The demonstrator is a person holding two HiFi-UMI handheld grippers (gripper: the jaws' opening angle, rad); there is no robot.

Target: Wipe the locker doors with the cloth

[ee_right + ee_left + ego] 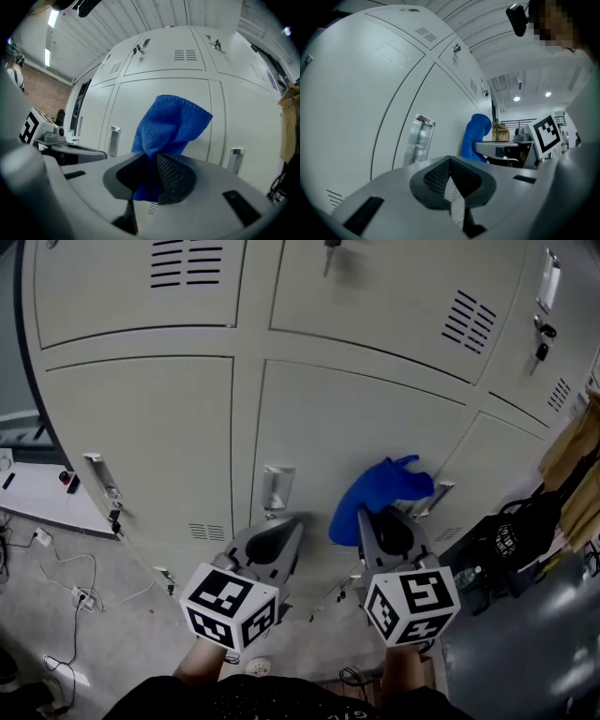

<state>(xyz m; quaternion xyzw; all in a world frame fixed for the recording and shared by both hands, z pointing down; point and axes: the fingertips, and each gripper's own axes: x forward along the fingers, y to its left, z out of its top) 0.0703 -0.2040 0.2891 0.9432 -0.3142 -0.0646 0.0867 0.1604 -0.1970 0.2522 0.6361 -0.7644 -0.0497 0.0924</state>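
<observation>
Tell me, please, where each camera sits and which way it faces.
Head view: on the person's head, looking steeply down the locker doors; shows the left hand-held gripper, the right hand-held gripper, both forearms.
Left gripper view: on the left hand-held gripper, facing a door along its shut, empty jaws.
Right gripper view: on the right hand-held gripper, facing the doors past the blue cloth in its jaws.
Shared: all three show the cloth.

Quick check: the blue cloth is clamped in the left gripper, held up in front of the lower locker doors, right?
Not quite. The blue cloth is clamped in the right gripper, not the left, as the right gripper view shows. The left gripper has its jaws together on nothing. The rest stands: the cloth is held up in front of the lower locker doors.
</observation>
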